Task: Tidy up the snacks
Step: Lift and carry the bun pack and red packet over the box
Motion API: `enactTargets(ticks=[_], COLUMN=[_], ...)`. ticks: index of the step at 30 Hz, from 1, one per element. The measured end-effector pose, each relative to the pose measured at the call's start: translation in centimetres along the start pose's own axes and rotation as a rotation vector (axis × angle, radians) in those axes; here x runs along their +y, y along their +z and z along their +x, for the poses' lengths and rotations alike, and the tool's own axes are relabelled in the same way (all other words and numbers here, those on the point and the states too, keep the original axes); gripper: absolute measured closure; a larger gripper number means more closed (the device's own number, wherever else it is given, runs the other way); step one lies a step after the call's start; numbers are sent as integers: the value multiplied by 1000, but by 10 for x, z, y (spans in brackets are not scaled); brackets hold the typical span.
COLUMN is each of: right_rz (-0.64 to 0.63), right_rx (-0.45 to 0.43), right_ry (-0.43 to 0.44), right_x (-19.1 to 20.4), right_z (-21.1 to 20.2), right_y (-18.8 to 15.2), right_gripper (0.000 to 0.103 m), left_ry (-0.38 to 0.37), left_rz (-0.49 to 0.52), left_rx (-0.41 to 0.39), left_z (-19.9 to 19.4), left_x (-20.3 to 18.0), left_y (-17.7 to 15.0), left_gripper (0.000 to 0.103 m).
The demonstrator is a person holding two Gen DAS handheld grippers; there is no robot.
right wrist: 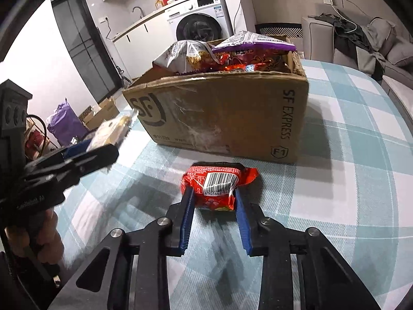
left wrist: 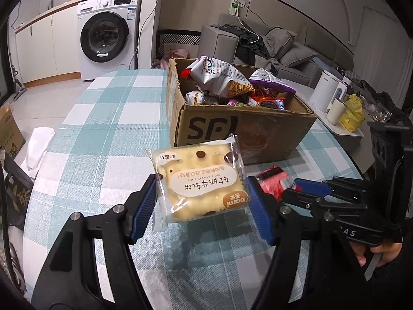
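Red snack packet (right wrist: 218, 187), long axis crosswise, clenched in right tool (right wrist: 213, 201); left tool (left wrist: 202, 199) grips cream cake packet (left wrist: 200, 180).

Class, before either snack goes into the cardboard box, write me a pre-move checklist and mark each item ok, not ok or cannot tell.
1. Left tool clamps the cream cake packet: ok.
2. Right tool is closed on the red snack packet: ok.
3. Red packet lifted off the checked tablecloth: cannot tell.
4. Cardboard box open on top: ok.
5. Free room inside the box: not ok, the bags are heaped above the rim.
6. The two tools stand apart: ok.
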State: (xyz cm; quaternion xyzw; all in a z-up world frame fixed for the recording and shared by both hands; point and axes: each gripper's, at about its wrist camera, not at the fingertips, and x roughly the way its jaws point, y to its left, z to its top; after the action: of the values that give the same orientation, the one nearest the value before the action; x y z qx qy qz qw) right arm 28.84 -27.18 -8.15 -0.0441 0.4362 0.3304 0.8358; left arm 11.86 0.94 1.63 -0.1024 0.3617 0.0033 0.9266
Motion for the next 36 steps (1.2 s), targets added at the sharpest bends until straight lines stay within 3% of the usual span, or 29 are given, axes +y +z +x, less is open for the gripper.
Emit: enactTargets(ticks=[2,3,6,9,13,14,15,18,27,36], right_rz=[5,10,3,-10,-10,-20,-24,-15,-24,-29], right_rx=[2,9,7,21,69,52,47,41,-87,-226], right_ry=[-1,16,20,-8,-46,-56,-56,-31,19,19], right_x=[1,1,6,11,12,14,14,11,10,7], right_z=[0,0,4,14,36,37,38,35,-14,-67], right_y=[-2,-2,0,5,12,12,12,13,17,46], right_gripper=[65,52,32,25,26,31,43,52,54,54], left_ry=[1,1,4,6,10,13,15,16,0,-12], left_rz=[1,-1,-2,-9,-18,-20,-22,-28,-15,17], left_rx=[1,0,-4,-11,-19,-20,-21,-25,-69,-109], left_z=[-1,-1,-2,-5,-6,-6,-6,-6,-15,-17], left_x=[0,0,1,3,8,9,9,10,2,-15], left_y=[0,0,-1,0,4,5,6,8,24,50], left_gripper=[38,38,38,38,38,38,38,38,38,38])
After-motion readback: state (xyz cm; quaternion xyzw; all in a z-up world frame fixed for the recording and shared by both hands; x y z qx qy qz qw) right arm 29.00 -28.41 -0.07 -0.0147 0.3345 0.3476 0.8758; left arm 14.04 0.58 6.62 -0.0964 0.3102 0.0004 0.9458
